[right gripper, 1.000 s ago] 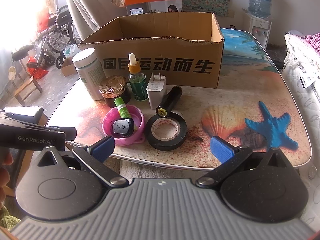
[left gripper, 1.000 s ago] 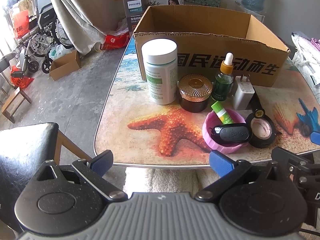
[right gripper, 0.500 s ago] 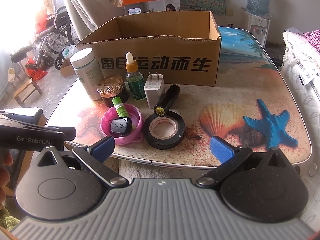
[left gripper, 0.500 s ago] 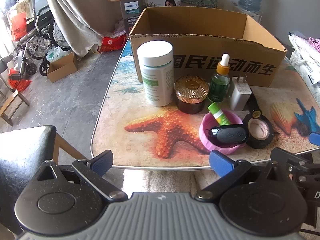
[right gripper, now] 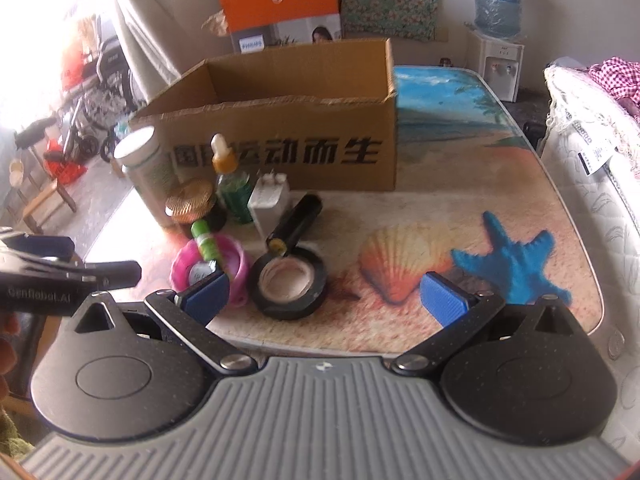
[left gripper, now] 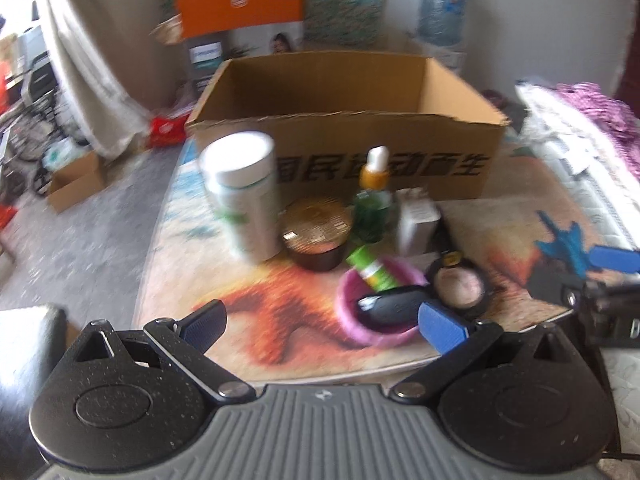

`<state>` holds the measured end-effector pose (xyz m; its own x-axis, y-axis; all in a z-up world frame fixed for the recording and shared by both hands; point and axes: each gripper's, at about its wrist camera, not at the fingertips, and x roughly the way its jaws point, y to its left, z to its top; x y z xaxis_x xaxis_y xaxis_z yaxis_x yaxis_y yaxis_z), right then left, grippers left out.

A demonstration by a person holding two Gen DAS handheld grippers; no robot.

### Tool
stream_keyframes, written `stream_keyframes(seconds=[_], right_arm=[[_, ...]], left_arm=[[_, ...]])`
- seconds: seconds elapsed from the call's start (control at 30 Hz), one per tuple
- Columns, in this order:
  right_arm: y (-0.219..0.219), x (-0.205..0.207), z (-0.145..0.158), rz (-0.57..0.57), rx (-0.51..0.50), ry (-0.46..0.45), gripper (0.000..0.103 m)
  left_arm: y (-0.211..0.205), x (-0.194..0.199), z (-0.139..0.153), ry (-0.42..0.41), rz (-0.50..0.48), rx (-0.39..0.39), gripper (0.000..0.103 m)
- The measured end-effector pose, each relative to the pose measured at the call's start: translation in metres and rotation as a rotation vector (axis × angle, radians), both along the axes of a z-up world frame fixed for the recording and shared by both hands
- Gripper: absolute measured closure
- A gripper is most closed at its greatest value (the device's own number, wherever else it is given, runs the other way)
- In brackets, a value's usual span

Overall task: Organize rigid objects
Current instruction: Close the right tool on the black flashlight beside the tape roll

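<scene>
An open cardboard box stands at the back of the beach-print table. In front of it cluster a white jar, a gold-lidded jar, a green dropper bottle, a white charger, a black flashlight, a black tape roll and a pink bowl holding a green tube and a black key fob. My left gripper and right gripper both hover open over the table's near edge.
An orange and grey carton and a water dispenser stand behind the table. A bed with white cover runs along the right. A wheelchair, a small open carton and a dark stool are at the left.
Both grippers have moved forward toward the table; the objects look larger and nearer. The left wrist view is now motion-blurred and has swung right. Both grippers stay open.
</scene>
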<state>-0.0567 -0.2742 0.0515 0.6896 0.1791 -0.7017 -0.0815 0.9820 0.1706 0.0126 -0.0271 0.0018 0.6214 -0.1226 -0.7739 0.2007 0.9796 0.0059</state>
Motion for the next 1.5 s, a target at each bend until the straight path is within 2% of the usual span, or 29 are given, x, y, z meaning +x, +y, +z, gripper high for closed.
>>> stream_keyframes(seconds=[0.13,0.27,0.47,0.63,0.7,0.73,0.8,0.9,1.1,1.3,1.5], right_arm=[[-0.022,0.011,0.002,-0.01,0.09,-0.009,0.001],[-0.041,0.029,-0.002,-0.015,0.204,0.016,0.001],[-0.048,0.064,-0.019,0.014,0.352,0.076,0.004],[-0.049,0.096,-0.045,0.018,0.459,0.18,0.018],[-0.051,0.107,-0.056,0.013,0.505,0.23,0.033],[-0.052,0.112,-0.062,0.009,0.529,0.255,0.036],[-0.053,0.121,-0.071,0.008,0.558,0.294,0.049],[-0.049,0.132,-0.083,0.01,0.576,0.337,0.055],[-0.048,0.144,-0.094,0.019,0.617,0.392,0.064],[-0.046,0.151,-0.098,0.023,0.639,0.43,0.066],[-0.057,0.158,-0.102,0.013,0.71,0.479,0.066]], left_arm=[[-0.012,0.009,-0.001,-0.017,-0.092,-0.062,0.002],[-0.026,0.019,0.001,-0.037,-0.166,-0.112,0.007],[-0.05,0.037,-0.005,-0.02,-0.243,-0.134,0.028],[-0.067,0.054,-0.017,0.051,-0.279,-0.14,0.049],[-0.07,0.061,-0.022,0.083,-0.282,-0.149,0.056],[-0.071,0.065,-0.025,0.1,-0.281,-0.155,0.061],[-0.072,0.07,-0.028,0.125,-0.275,-0.16,0.064],[-0.075,0.075,-0.031,0.16,-0.271,-0.162,0.071],[-0.085,0.085,-0.035,0.206,-0.271,-0.151,0.072],[-0.088,0.094,-0.039,0.234,-0.266,-0.145,0.074],[-0.093,0.1,-0.044,0.255,-0.259,-0.136,0.076]])
